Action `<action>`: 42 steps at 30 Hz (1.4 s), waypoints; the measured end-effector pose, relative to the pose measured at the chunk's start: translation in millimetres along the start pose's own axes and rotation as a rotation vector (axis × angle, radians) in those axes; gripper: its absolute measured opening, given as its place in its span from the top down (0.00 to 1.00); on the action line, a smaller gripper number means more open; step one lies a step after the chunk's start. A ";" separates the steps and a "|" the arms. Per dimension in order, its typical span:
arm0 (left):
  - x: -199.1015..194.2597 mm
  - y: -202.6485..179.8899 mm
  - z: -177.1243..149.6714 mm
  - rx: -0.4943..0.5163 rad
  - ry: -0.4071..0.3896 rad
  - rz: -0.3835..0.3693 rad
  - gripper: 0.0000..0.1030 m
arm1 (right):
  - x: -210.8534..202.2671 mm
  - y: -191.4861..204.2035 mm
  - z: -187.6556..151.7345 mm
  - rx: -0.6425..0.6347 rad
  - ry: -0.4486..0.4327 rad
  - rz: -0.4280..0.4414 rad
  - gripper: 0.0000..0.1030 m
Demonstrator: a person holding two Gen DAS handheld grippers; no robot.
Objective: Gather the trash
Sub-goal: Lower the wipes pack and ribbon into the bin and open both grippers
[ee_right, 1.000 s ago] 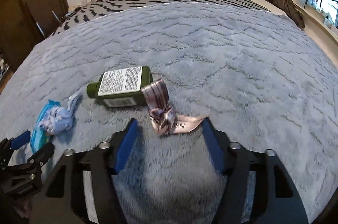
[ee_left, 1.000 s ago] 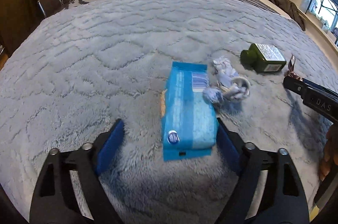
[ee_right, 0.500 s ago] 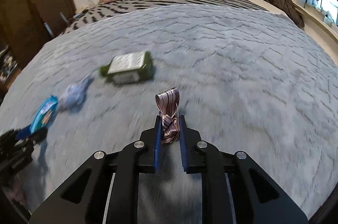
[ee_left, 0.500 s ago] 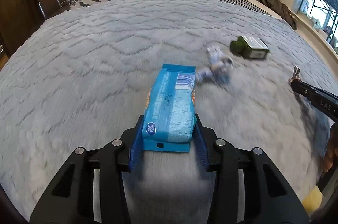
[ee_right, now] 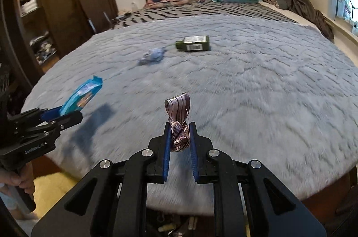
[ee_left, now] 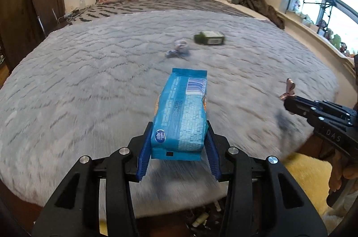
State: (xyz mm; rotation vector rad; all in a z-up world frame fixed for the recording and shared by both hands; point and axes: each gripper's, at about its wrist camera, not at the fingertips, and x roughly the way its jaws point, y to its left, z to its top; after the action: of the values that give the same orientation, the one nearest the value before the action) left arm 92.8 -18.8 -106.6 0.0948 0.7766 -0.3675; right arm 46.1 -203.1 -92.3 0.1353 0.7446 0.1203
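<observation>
The left gripper (ee_left: 177,147) is closed to about a packet's width on a blue snack packet (ee_left: 182,111), its blue pads (ee_left: 143,152) pressed against the two long sides near the packet's sealed near end. The packet juts forward toward 12 o'clock, lifted off the grey blanket (ee_left: 89,80) on the bed, barcode side up. In the right wrist view the same packet (ee_right: 81,98) shows at about 9 o'clock, tilted upward out of the left gripper (ee_right: 59,113), with its shadow on the blanket beneath.

The right gripper (ee_right: 180,136) is nearly closed, the narrow gap between its pads filled by a knotted brownish striped ribbon (ee_right: 179,118). The knot is pinched between the pads and a loop of ribbon stands up above the fingertips, clear of the blanket (ee_right: 268,91). From the left wrist view this gripper (ee_left: 288,104) enters at 3 o'clock with the ribbon (ee_left: 289,87) sticking up from its tip.

Still lying on the blanket, well apart from both grippers, are a dark green bottle (ee_right: 194,43) on its side with a white label, toward 12 o'clock, and a crumpled pale blue wad (ee_right: 153,54) just beside it toward 10 o'clock. In the left wrist view the bottle (ee_left: 210,38) sits at about 1 o'clock and the wad (ee_left: 179,49) at 12 o'clock beyond the packet. Below the bed edge, some small litter (ee_left: 201,218) shows on the floor, too blurred to identify.
</observation>
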 end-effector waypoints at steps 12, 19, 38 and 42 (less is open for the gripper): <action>-36.4 -31.9 -87.9 0.021 0.070 -0.058 0.60 | -32.0 13.4 -65.5 0.016 0.101 0.028 0.84; -15.9 -40.5 -128.7 0.030 0.195 -0.093 0.60 | -6.7 13.4 -108.5 0.037 0.249 0.048 0.84; 83.0 -46.9 -201.3 -0.009 0.518 -0.151 0.60 | 65.6 13.5 -179.6 0.089 0.526 0.056 0.83; 88.9 -43.6 -205.4 -0.022 0.537 -0.152 0.59 | 68.9 11.6 -182.8 0.109 0.539 0.066 0.81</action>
State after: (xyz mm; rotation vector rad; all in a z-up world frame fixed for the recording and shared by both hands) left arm -1.7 -40.4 -313.0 0.1155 1.3233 -0.4859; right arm -29.0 -166.3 -269.3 0.2364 1.2855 0.1827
